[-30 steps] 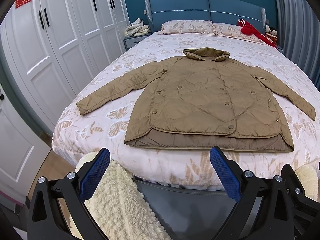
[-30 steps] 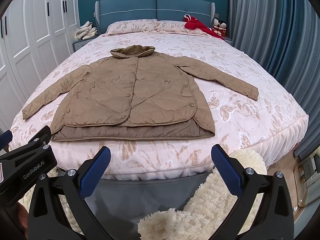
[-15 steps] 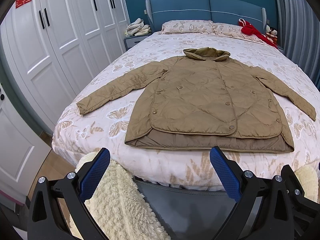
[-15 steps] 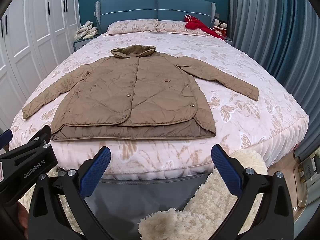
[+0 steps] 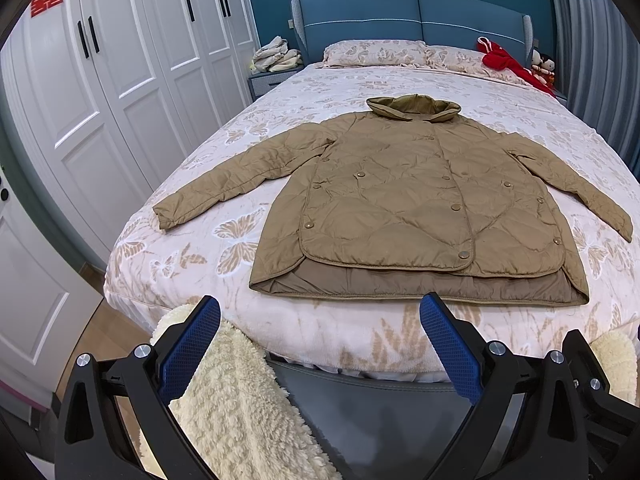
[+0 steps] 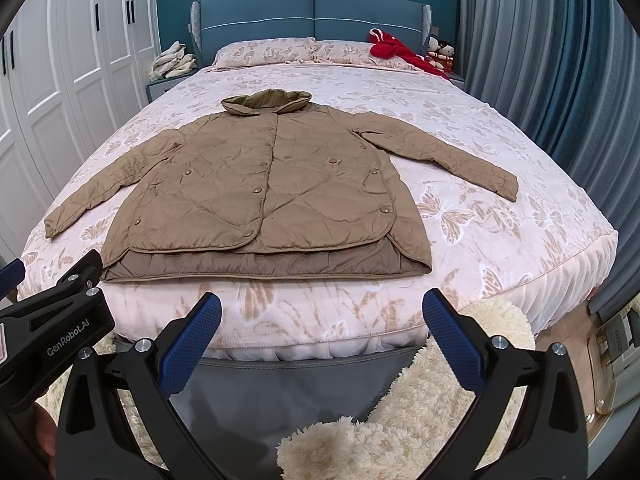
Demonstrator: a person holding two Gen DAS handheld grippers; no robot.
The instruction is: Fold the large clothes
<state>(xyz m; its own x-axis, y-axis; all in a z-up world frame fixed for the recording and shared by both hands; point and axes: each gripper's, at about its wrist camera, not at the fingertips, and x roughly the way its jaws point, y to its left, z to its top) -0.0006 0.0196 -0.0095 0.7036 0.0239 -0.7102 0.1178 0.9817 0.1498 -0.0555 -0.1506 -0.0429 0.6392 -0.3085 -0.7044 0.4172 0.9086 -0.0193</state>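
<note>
Lying flat and face up on the bed (image 5: 168,272), the tan quilted jacket (image 5: 420,204) has its front buttoned, both sleeves spread out to the sides and its hood toward the headboard (image 5: 400,12) at 12 o'clock. In the left wrist view the jacket fills the centre, hem toward 6 o'clock, one cuff (image 5: 168,218) reaching toward 9 o'clock, the other sleeve running off toward 3 o'clock. Left gripper (image 5: 320,344) sits at 6 o'clock below the mattress edge, blue pads (image 5: 188,348) spread wide, nothing between them, well apart from the hem. Right gripper (image 6: 322,344) reads the same in its own view: jaws spread wide, empty, short of the jacket (image 6: 264,196). Part of the left gripper's black body, marked GenRobot.AI, shows at 8 o'clock in the right wrist view. Cream fleecy rug (image 5: 240,412) lies on the floor under both grippers. White wardrobe doors (image 5: 120,80) at 10 o'clock, grey-blue curtain (image 6: 540,60) at 2 o'clock. Patterned pillows (image 6: 280,50) and a red garment (image 6: 400,54) near the headboard; folded pale cloths (image 5: 276,56) on the nightstand at 11 o'clock.
</note>
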